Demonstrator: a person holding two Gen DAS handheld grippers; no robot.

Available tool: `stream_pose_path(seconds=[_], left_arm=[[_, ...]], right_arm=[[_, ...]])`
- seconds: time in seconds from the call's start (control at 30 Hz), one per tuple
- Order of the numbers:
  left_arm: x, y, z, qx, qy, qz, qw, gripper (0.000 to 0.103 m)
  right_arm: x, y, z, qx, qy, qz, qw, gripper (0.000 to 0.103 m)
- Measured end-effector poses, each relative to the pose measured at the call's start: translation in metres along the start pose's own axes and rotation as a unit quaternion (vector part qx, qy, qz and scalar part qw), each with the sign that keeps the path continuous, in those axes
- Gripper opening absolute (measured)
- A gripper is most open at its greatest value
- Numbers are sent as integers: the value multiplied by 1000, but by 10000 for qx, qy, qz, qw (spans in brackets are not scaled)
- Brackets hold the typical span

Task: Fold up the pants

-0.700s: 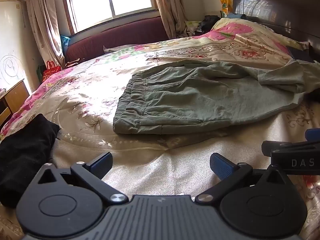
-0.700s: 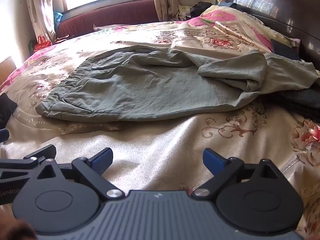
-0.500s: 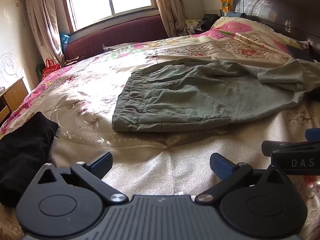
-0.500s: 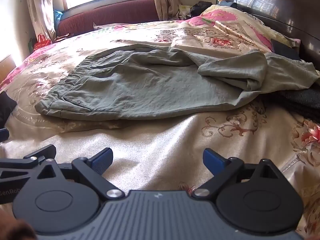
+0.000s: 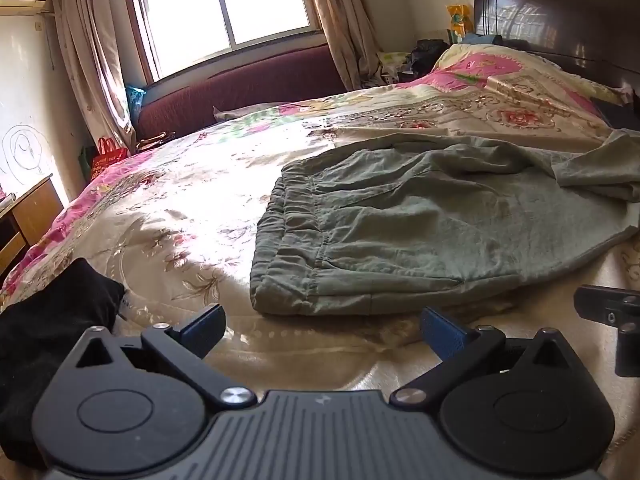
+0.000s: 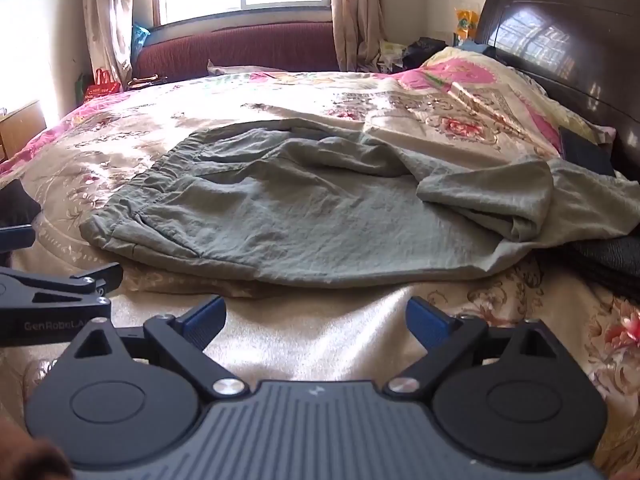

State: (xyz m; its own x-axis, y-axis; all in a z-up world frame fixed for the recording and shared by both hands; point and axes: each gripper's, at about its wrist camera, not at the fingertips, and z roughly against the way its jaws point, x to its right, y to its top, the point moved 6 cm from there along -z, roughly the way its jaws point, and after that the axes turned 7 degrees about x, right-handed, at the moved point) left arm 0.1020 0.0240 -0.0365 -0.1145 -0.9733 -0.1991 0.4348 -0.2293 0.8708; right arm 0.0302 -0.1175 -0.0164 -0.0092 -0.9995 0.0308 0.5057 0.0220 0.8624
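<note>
Grey-green pants [image 5: 400,232] lie spread on the flowered bedspread [image 5: 180,208], waistband to the left, legs running right and bunched over themselves there [image 6: 500,200]. My left gripper [image 5: 320,330] hovers over the bedspread just short of the waistband's near corner, jaws wide open and nothing between them. My right gripper [image 6: 314,320] hangs open in front of the pants' near edge [image 6: 320,276], also holding nothing. Each gripper's side shows at the edge of the other's view.
A black garment [image 5: 48,320] lies at the bed's near left. Dark folded cloth [image 6: 612,260] sits at the right by the pants' legs. A dark wooden headboard [image 6: 560,40] stands at the right, a maroon sofa [image 5: 240,92] under the window behind.
Both grippers have edged forward toward the pants, so the pants look nearer and lower in both views. Jaws stay wide open.
</note>
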Motion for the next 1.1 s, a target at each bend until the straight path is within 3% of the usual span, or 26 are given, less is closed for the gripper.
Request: stream_pose_path(seconds=[0.2, 0.33, 0.5, 0.6, 0.63, 0.77, 0.87, 0.93, 1.0, 1.1], left_arm=[[-13, 3, -40, -70, -219, -236, 9995, 103], [-16, -1, -58, -278, -565, -207, 9978, 103], [-14, -9, -66, -454, -893, -341, 9944, 96], [-18, -8, -61, -435, -983, -346, 9936, 79], [-18, -8, -62, -453, -916, -381, 9940, 67], [-20, -4, -68, -469, -980, -454, 9930, 51], [-24, -2, -67, -471, -1069, -362, 9925, 44], [-30, -2, -63, -464, -1120, -221, 9924, 42], [-37, -2, -59, -460, -1121, -85, 9926, 40], [-49, -3, -48, -438, -1043, -3, 9936, 38]], right_arm=[[-10, 5, -19, -4, 94, 438, 9990, 96], [-24, 4, -30, -25, 384, 818, 9959, 96], [-41, 6, -44, -8, 710, 1346, 9883, 96], [-51, 8, -49, 34, 925, 1570, 9832, 96], [-55, 9, -51, 41, 997, 1654, 9812, 96], [-72, 5, -66, -43, 1146, 2035, 9723, 93], [-81, 2, -78, -250, 1121, 2213, 9684, 65], [-85, 4, -82, -376, 1303, 2063, 9690, 36], [-89, 6, -83, -507, 1354, 1933, 9704, 24], [-103, 6, -75, -566, 1535, 1923, 9676, 16]])
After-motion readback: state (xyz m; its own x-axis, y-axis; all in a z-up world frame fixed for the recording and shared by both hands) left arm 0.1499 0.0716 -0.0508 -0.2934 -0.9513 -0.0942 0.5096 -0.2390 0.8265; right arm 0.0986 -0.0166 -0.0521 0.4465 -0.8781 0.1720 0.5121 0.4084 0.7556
